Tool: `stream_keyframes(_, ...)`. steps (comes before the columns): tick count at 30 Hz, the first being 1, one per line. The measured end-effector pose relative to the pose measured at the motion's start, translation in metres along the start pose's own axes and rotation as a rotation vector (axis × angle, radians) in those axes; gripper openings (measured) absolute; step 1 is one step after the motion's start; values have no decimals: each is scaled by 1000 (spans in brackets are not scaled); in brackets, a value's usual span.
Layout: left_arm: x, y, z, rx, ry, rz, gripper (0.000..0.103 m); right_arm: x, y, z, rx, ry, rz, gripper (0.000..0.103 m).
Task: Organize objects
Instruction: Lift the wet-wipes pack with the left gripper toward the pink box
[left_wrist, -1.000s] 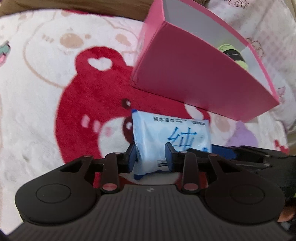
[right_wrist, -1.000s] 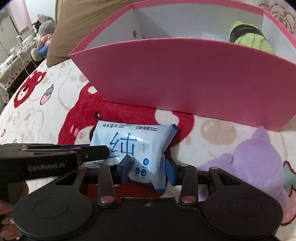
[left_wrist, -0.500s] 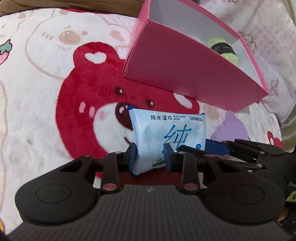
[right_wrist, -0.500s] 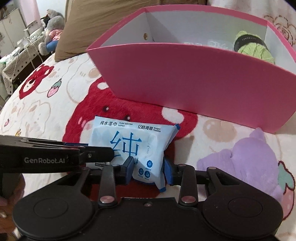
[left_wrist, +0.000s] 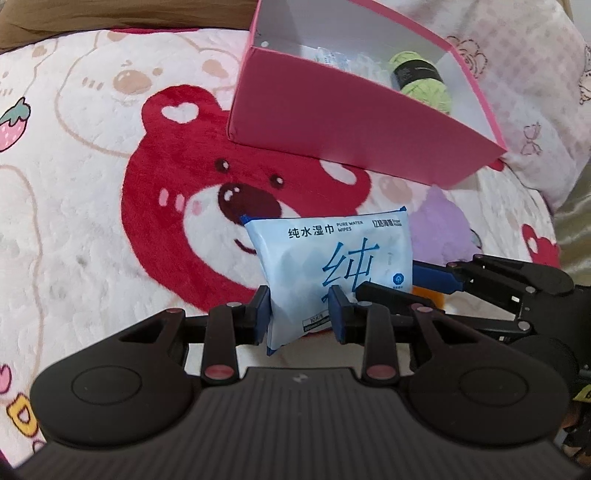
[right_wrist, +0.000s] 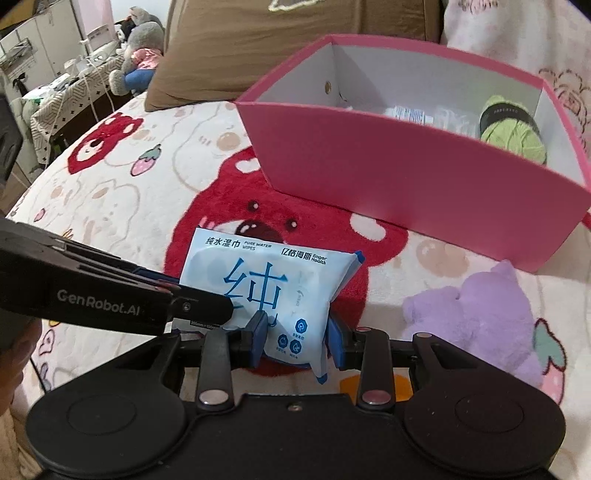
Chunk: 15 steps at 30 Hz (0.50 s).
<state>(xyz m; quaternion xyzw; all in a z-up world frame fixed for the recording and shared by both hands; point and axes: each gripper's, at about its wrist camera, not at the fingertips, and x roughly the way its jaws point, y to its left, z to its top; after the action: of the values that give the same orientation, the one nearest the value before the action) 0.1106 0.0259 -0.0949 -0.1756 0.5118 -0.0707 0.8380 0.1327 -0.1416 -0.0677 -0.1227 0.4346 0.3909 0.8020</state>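
A light blue pack of wet wipes (left_wrist: 332, 266) is held above the bed by both grippers. My left gripper (left_wrist: 300, 313) is shut on its left end. My right gripper (right_wrist: 295, 340) is shut on its right end (right_wrist: 280, 288). Each gripper shows in the other's view: the right one (left_wrist: 480, 284) at the right, the left one (right_wrist: 110, 291) at the left. The pink box (left_wrist: 354, 122) stands beyond the pack, open at the top (right_wrist: 424, 177). Inside it lie a green yarn ball (left_wrist: 424, 77) (right_wrist: 513, 129) and some clear packets (right_wrist: 424, 114).
A white plush blanket with a red bear print (left_wrist: 177, 206) covers the bed. A purple plush figure (right_wrist: 491, 314) lies right of the pack. A brown pillow (right_wrist: 236, 48) lies behind the box. A stuffed toy (right_wrist: 140, 55) and furniture stand at the far left.
Both grippers have lifted the wipes pack higher and back from the box. The inside of the box now shows more from above.
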Motion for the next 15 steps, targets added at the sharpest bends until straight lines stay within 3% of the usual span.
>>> stream_keyframes(7,-12,-9,-1,-30,-25,-40,32,-26,-5,-4,26,-12,29,42)
stream_keyframes(10,-14,-14,-3,-49,-12,-71,32,-37,-7,-4,18,-24,31,46)
stream_keyframes(15,-27,-35,-3,0,-46,-72,32,-57,-10,-8,12,-63,16,49)
